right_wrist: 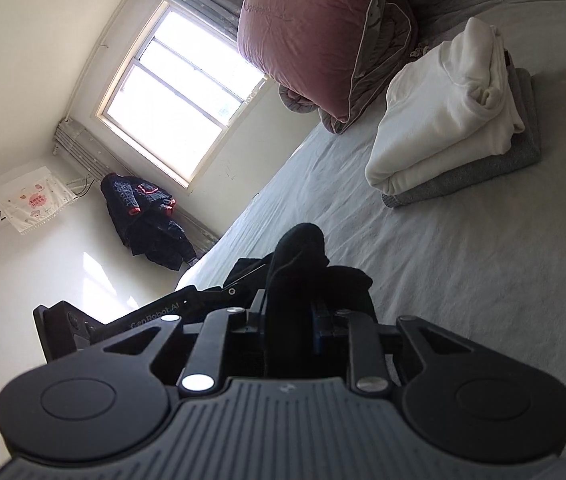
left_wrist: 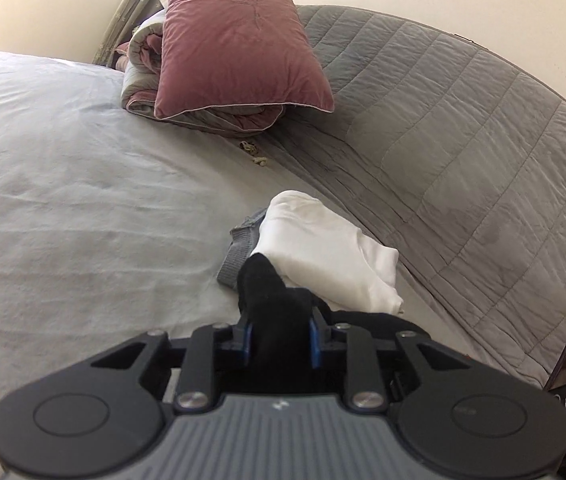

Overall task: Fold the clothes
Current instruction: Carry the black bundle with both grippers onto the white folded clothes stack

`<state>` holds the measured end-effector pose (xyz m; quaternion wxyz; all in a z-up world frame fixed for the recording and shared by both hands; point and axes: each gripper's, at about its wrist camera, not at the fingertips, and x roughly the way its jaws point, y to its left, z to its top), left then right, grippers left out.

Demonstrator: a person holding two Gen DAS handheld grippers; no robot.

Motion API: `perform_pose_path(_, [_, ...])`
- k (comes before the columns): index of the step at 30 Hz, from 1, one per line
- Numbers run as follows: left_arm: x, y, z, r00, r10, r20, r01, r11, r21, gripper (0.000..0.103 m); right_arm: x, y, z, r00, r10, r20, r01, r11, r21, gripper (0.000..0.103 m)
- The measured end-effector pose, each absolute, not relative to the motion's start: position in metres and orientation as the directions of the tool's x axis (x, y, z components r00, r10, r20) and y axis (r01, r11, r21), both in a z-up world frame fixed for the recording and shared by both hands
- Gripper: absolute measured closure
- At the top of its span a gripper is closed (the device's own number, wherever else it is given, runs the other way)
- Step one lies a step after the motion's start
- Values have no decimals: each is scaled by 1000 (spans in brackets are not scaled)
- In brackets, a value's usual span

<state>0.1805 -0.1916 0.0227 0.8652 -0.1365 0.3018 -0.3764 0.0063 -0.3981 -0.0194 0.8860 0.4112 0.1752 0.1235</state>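
Already folded ahead of both: white garment (right_wrist: 443,120) on grey garment (right_wrist: 467,176). Left hand-held gripper (left_wrist: 279,336) and right hand-held gripper (right_wrist: 289,320) each pinch black garment (left_wrist: 267,292); its folding is likely left.

A folded top (right_wrist: 443,112) lies on a folded knit (right_wrist: 483,168), both on the bed sheet (left_wrist: 63,200) at right of centre in the left wrist view. Behind them, upper centre, a pillow (left_wrist: 235,40) leans on a rolled quilt (left_wrist: 143,64). A padded headboard (left_wrist: 463,140) runs down the right. In the foreground, cloth (left_wrist: 267,304) sits between the left gripper (left_wrist: 279,336) fingers.
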Motion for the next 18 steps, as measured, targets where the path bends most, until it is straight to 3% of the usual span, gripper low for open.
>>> perform_pose_path(10, [239,-273,78,508,-792,-338,681,610,-405,78,38,-443,11,968,234,-90,-92,666,740,79])
perform_pose_path(18, [287,-340,87,486,-802,-347,710,593,-379,78,61,-487,16,995,90,-41,-33,687,726,79])
